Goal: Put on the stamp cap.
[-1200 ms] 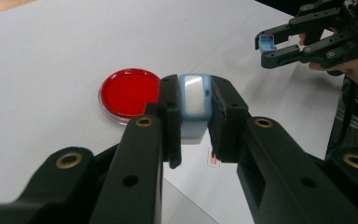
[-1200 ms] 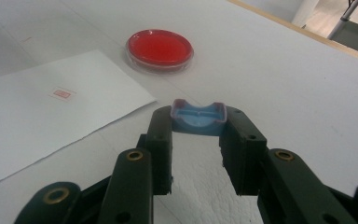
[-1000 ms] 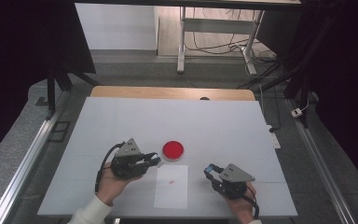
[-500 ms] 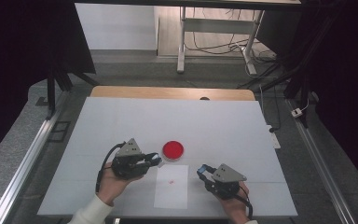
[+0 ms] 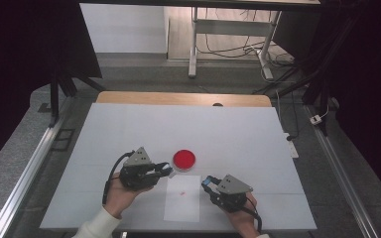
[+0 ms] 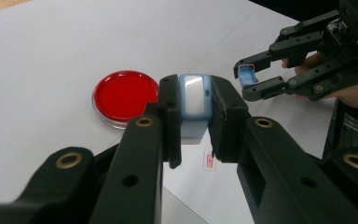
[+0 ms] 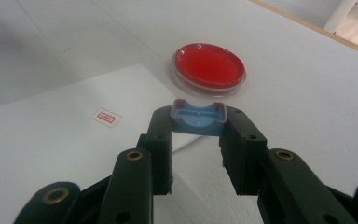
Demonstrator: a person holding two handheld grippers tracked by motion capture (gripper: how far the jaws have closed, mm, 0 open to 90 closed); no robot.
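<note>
1. Grippers hold one part each: the left gripper [image 5: 164, 169] is clenched on a pale blue block with a white face [image 6: 193, 105], and the right gripper [image 5: 207, 182] is clenched on a small blue cap with a red-edged hollow [image 7: 199, 116]. Two halves held apart like this suggest they are meant to be joined or have been pulled apart; which, I cannot tell.

2. Seen from above, the left gripper sits at about 7 o'clock from the red dish [image 5: 184, 159], its jaws pointing toward 3 o'clock, so the block's white face is turned toward the other hand.

3. The right gripper lies at about 5 o'clock from the dish, its jaws aimed toward 10 o'clock. In the left gripper view the cap [image 6: 246, 74] shows its open side, probably so that it can meet the block squarely.

4. A white sheet [image 5: 182, 198] lies flat at 6 o'clock from the dish, between the two hands, with a small red mark [image 7: 105, 115] printed on it. Both parts hang near its far edge, which likely serves as the work spot.

5. The dish rests untouched on the table [image 5: 129, 129], just beyond both sets of jaws, kept within reach for a later step, I judge.
</note>
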